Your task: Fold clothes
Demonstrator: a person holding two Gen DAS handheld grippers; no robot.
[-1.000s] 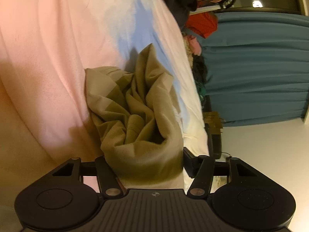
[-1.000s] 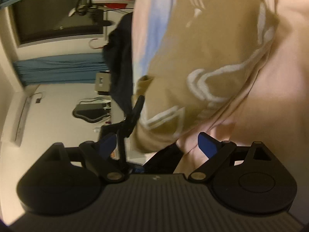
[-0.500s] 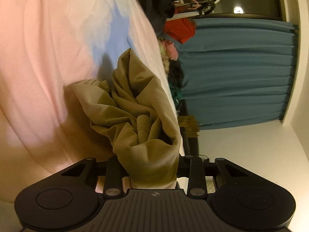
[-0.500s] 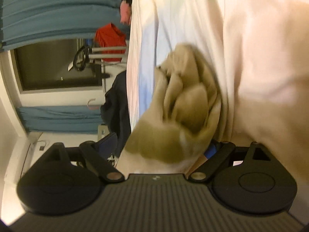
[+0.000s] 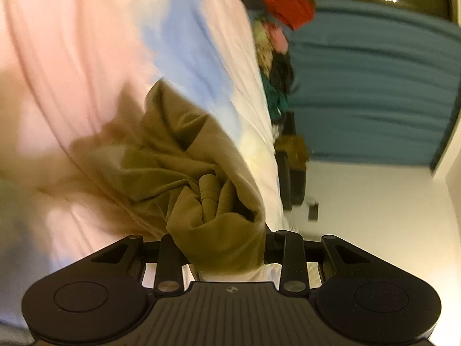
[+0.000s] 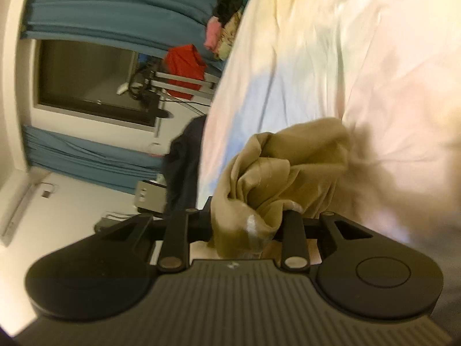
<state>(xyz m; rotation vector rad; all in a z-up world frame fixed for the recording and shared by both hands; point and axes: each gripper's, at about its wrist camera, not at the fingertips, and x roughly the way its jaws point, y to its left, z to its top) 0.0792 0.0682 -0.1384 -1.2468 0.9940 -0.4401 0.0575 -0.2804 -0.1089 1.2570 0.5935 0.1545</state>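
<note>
Clearly my left gripper [image 5: 222,248] is clamped on a bunch of the soft, crumpled olive-tan cotton garment [image 5: 184,167], which trails limp onto the pastel pink-and-blue bedsheet [image 5: 86,57].

Through the right wrist camera, my right gripper [image 6: 245,230] is closing on another bunched edge of the garment [image 6: 288,167]; light and floppy, it wants corner holds.

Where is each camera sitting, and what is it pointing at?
Left wrist: sits on the left gripper, looking along its fingers at bunched olive cloth clamped there, the pastel bedsheet beyond; only the gripper shows.
Right wrist: sits on the right gripper, jaws closing on the same cloth, sheet beyond; only the gripper shows.
Both share: cloth, sheet, blue curtain, red garment.
</note>
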